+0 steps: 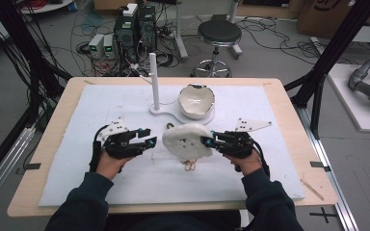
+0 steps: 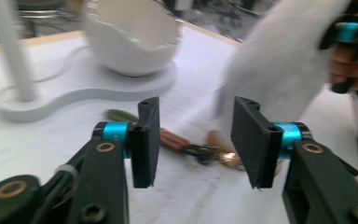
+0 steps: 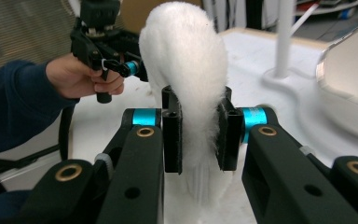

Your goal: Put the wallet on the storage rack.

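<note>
Our left gripper (image 1: 143,137) hangs with jaws apart and empty, clear of the fluffy white pad (image 1: 187,140). Our right gripper (image 1: 211,140) pinches the pad's edge, lifting it off the tabletop (image 1: 77,159), uncovering small trinkets (image 2: 200,150).

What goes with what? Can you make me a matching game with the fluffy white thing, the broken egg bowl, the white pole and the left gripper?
1 fluffy white cloth
2 eggshell bowl
3 white pole
4 left gripper

a stands upright
b fingers open, nothing between them
c pinched by the right gripper
d sits on the white base, cracked rim

Pairs: 1-c, 2-d, 3-a, 4-b
</note>
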Tool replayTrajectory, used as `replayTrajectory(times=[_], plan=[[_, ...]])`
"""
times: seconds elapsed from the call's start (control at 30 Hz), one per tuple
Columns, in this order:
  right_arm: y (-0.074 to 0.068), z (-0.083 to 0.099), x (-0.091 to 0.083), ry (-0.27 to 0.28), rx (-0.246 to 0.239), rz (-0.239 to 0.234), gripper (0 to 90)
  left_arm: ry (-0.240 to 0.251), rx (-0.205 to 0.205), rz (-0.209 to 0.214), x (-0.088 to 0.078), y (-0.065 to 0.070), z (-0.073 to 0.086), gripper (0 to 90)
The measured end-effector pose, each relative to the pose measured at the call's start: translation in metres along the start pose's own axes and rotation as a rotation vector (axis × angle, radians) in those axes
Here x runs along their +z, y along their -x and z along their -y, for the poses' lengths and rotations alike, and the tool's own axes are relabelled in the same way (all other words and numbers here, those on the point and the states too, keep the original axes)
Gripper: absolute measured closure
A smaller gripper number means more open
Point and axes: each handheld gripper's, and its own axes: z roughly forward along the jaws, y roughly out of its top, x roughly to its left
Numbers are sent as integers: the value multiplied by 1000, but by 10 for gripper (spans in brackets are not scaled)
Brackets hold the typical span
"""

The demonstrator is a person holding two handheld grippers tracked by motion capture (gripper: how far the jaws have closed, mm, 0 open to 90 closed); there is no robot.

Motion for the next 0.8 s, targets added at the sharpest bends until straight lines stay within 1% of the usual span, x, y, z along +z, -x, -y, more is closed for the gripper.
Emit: replayTrajectory(times=[0.07, 0.1, 0.13, 0.17, 0.2, 0.23, 0.27, 0.3, 0.33, 0.37, 0.4, 0.43, 0.53, 0.57, 0.6, 0.63, 0.67, 0.73, 0.77, 0.8], plan=[[2, -6, -7, -4, -18, 20, 775, 27, -9, -45, -8, -8, 0, 439], [2, -6, -7, -4, -18, 20, 775, 27, -9, -45, -8, -8, 0, 426], [4, -13, -13, -11, -28, 37, 776, 50, -6, -102, -17, -17, 1, 410], [5, -17, -15, -7, -33, 47, 776, 58, -9, -122, -21, -21, 1, 396], [7, -21, -16, -6, -38, 56, 776, 63, -16, -134, -24, -24, 2, 395], [7, -21, -16, -6, -38, 56, 776, 63, -16, -134, -24, -24, 2, 395], [10, -31, -18, -10, -45, 74, 776, 66, -18, -153, -28, -29, 4, 395], [11, -36, -19, -15, -55, 85, 776, 66, -18, -153, -28, -29, 4, 394], [13, -42, -19, -19, -69, 97, 775, 72, -18, -184, -30, -34, 6, 382], [14, -48, -19, -26, -76, 105, 775, 72, -18, -184, -30, -34, 6, 341], [16, -53, -19, -30, -87, 113, 775, 74, -29, -225, -31, -38, 6, 286], [18, -59, -19, -38, -96, 123, 776, 74, -32, -232, -31, -40, 7, 251], [24, -75, -17, -52, -120, 156, 775, 91, -29, -250, -35, -45, 8, 192], [24, -75, -17, -52, -120, 156, 775, 91, -29, -250, -35, -45, 8, 190], [28, -85, -15, -63, -135, 177, 775, 97, -25, -255, -37, -47, 8, 190], [28, -85, -15, -63, -135, 177, 775, 100, -26, -262, -38, -48, 8, 190], [33, -94, -14, -70, -151, 203, 775, 97, -31, -275, -42, -52, 9, 190], [39, -102, -12, -81, -171, 227, 775, 97, -39, -279, -44, -53, 9, 191], [42, -106, -11, -88, -171, 239, 775, 97, -51, -285, -45, -56, 10, 191], [44, -110, -9, -95, -174, 250, 775, 94, -54, -290, -46, -57, 10, 191]])
